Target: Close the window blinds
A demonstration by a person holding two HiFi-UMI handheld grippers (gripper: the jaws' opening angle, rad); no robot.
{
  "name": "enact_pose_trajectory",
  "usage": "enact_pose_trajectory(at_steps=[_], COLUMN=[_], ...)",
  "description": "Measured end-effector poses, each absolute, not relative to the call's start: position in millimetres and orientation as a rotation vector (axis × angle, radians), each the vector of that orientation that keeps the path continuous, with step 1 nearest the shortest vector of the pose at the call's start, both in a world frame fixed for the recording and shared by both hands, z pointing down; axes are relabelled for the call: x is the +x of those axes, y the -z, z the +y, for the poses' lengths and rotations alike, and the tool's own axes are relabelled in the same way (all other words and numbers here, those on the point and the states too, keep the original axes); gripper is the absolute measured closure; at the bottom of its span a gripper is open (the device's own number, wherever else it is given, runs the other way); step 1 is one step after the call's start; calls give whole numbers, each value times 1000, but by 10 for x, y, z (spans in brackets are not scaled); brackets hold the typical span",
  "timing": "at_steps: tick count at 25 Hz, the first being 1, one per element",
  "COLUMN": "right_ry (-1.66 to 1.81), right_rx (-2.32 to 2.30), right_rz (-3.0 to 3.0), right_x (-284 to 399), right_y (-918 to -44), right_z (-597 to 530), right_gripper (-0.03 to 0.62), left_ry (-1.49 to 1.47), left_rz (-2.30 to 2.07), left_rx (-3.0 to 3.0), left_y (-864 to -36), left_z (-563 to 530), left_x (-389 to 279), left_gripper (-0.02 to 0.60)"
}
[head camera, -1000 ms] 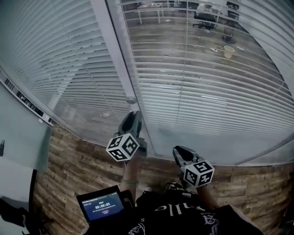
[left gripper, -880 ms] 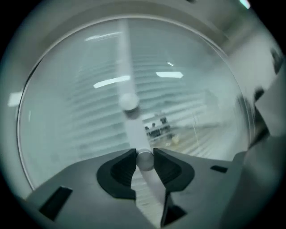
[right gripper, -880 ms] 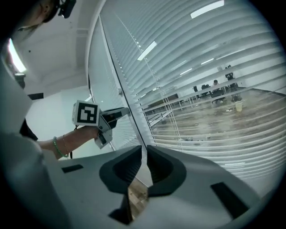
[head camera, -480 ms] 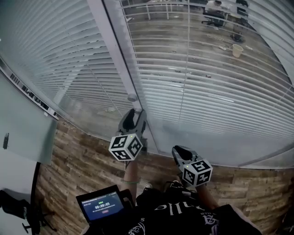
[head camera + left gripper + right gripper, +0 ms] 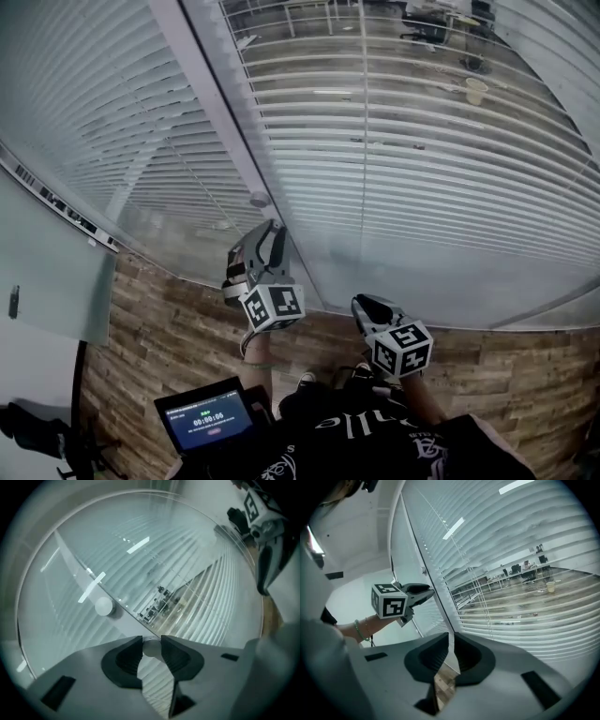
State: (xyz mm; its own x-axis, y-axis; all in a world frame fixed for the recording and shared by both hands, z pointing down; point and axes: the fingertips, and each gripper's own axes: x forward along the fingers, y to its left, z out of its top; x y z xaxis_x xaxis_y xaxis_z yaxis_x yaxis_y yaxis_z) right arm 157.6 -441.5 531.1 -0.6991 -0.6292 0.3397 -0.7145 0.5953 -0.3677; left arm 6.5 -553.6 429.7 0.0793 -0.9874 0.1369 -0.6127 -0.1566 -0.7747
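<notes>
The blinds (image 5: 422, 159) hang inside the glass wall straight ahead, with the slats tilted enough that the room beyond shows through. By the post (image 5: 217, 122) between the panes, the left gripper (image 5: 272, 232) has just been closing its jaws and pinches a small round white knob (image 5: 151, 648), with a second knob (image 5: 104, 606) just beyond it. The right gripper (image 5: 364, 307) hangs lower beside it, its jaws together on nothing.

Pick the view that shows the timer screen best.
Head view: the screen faces the camera at lower left, its timer lit. The left gripper view and the right gripper view look toward the blinds and don't show it.
</notes>
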Motion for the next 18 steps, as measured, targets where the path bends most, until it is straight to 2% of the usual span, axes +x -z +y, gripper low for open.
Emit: enact_pose_trajectory(at_steps=[3, 5, 7, 9, 11, 13, 16, 18], right_ry=[-752, -760, -761, -761, -757, -750, -731, -725], right_rx=[1130, 1125, 1118, 1111, 1109, 1116, 1138, 1148], right_rz=[-2642, -2645, -2648, -2647, -2644, -2638, -2614, -2593], right_x=[1546, 1517, 1482, 1442, 1429, 1460, 1532, 1539], right_y=[-5318, -5321, -5309, -5289, -5264, -5272, -5371, -5410], right_z=[-4463, -4459, -4455, -4462, -4463, -4449, -4422, -4439], right_gripper=[546, 546, 546, 546, 546, 546, 546, 546], left_ry=[499, -39, -562, -765, -586, -129, 758, 1014], left_rz=[1826, 2039, 2157, 2186, 2189, 2135, 1769, 1523], left_rx=[-2179, -2491, -2669, -2726, -2703, -2573, -2033, -1762], left_y=[-4261, -4214, -4218, -4244, -4228, -4242, -4357, -4360], left_z=[-5559, -5531, -5527, -5557, -5565, -5545, -5517, -5531], left_x=[-2, -52, -142, -197, -191, -150, -71, -44], left_gripper=[456, 421, 419, 438, 457, 457, 457, 457])
